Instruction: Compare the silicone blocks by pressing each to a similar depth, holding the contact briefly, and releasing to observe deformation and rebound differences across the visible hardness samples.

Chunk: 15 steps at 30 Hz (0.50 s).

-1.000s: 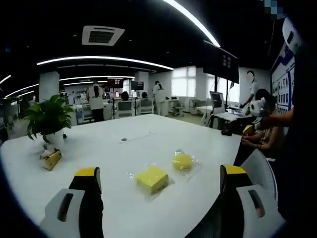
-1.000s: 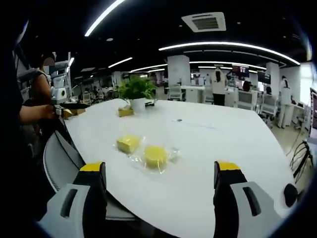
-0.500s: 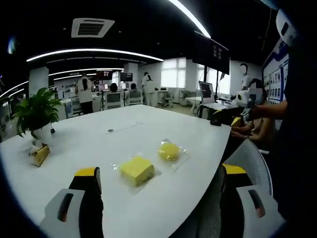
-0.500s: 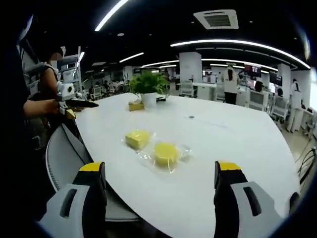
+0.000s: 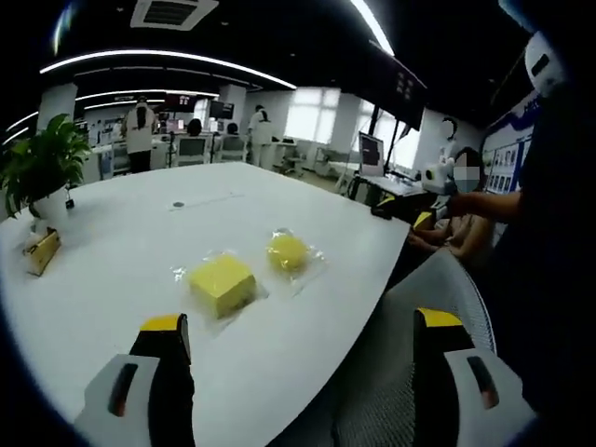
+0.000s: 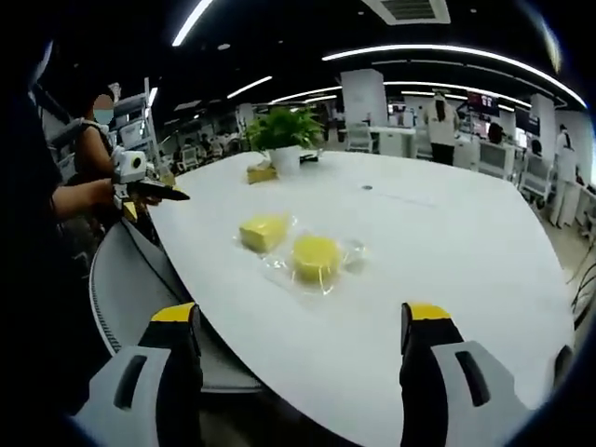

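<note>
Two yellow silicone samples lie in clear wrappers on the white table (image 5: 121,233). A square yellow block (image 5: 222,284) sits nearest my left gripper (image 5: 303,337), and a round yellow block (image 5: 287,251) lies just beyond it. In the right gripper view the round block (image 6: 316,258) is the nearer one and the square block (image 6: 263,232) lies to its left. My right gripper (image 6: 303,332) hangs open over the table's front edge, short of both blocks. The left gripper is open too, with nothing between its fingers.
A potted plant (image 5: 37,177) and a small tan box (image 5: 42,251) stand at the table's far side; the plant (image 6: 283,140) also shows in the right gripper view. A grey mesh chair (image 6: 130,298) sits at the table edge. A person (image 6: 84,186) holds another gripper nearby.
Both views have shifted: the left camera swung right, so the blocks slid left in its view. The right camera came slightly closer to the blocks. The blocks themselves have not moved.
</note>
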### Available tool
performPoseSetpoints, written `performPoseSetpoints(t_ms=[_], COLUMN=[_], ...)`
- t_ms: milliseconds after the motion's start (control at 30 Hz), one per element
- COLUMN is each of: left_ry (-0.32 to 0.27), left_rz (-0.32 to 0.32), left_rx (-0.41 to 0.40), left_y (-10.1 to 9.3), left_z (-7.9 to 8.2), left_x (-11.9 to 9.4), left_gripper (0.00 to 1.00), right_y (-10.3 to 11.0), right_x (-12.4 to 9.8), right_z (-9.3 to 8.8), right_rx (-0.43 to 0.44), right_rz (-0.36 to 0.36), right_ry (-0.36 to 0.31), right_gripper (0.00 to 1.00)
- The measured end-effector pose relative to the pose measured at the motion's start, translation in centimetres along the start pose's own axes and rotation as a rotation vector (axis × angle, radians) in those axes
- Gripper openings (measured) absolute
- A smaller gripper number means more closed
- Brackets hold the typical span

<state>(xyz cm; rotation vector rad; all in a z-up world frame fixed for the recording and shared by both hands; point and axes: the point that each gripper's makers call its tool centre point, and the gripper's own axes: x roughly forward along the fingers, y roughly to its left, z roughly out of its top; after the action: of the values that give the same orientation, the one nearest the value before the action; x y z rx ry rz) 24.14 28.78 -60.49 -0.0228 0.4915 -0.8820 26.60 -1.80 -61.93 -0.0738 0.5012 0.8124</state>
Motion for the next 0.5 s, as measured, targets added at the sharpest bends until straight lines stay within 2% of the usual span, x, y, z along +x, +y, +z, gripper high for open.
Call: performPoseSetpoints(t_ms=[133,333,400,467,500], left_ry=[-0.002,0.005,0.02,-0.009,-0.031], left_rz=[-0.001,-0.057,-0.056,-0.088,-0.129], left_rx=[-0.026,-0.096,-0.157,-0.253,-0.321], left_y=[0.3,-0.2,0.1,-0.3,-0.9], left_z=[0.1,0.3,0.3,1.1,1.8], left_x=[0.7,2.2,3.0,4.0,4.7], left_gripper=[0.99,0.96,0.89,0.83,0.83], right_y=[-0.3,-1.2,-1.3,-1.4,-1.5], right_x=[0.0,-0.1,-0.1,-0.1,0.0], right_z=[-0.2,0.0,0.0,0.0,0.0], right_rx=[0.0,0.0,0.0,0.001,0.003], right_rz=[0.002,-0.012,-0.016,-0.017,-0.018], right_ry=[0.018,0.023,0.027,0.027,0.028], right_gripper=[0.82,0.79,0.79,0.78,0.77])
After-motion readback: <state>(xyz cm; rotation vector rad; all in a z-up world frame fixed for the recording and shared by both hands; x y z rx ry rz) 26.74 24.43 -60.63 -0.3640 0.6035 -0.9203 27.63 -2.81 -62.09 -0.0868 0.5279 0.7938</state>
